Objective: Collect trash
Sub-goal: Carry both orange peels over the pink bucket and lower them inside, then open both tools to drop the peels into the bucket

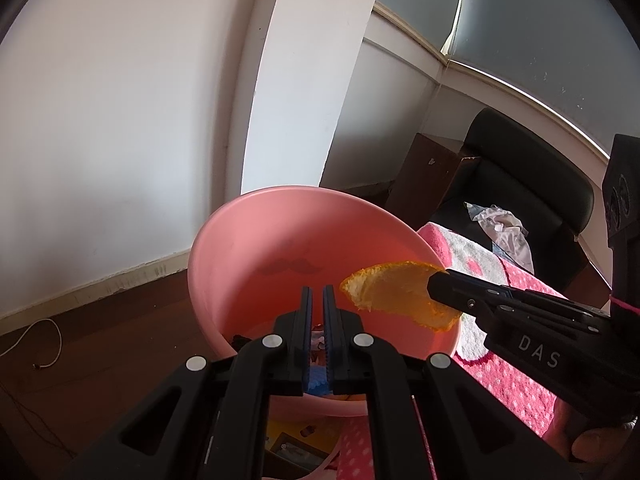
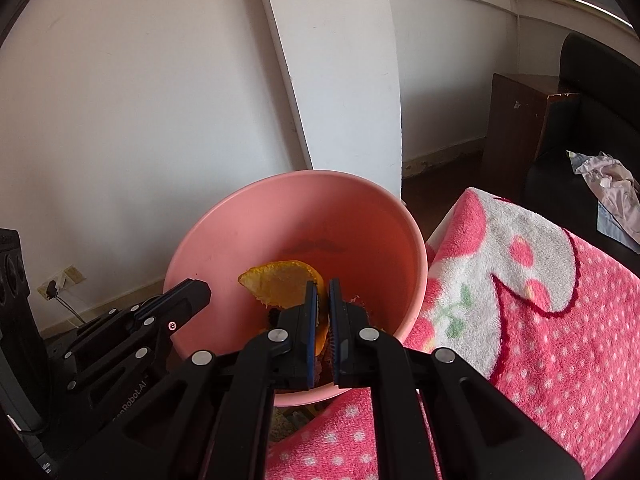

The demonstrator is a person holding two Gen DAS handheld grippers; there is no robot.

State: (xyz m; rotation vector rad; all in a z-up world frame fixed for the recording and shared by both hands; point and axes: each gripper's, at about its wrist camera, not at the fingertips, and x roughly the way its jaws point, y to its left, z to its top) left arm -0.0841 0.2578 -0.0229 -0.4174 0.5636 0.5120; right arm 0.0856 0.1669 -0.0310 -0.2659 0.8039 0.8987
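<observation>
Counts: one round pink plastic basin. One curved orange peel piece clearly countable; more scraps sit at the basin bottom, too hidden to count. Two black two-finger grippers with blue pads: left gripper, right gripper. One pink-and-white fleece blanket with white dots. One black padded chair. One dark brown wooden cabinet. One crumpled pale cloth. One thin white cable on the floor. One wall socket.

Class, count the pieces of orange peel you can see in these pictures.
1 curved orange peel piece, held by the right hand-held gripper above the round pink plastic basin. More may lie hidden in the basin's bottom.
</observation>
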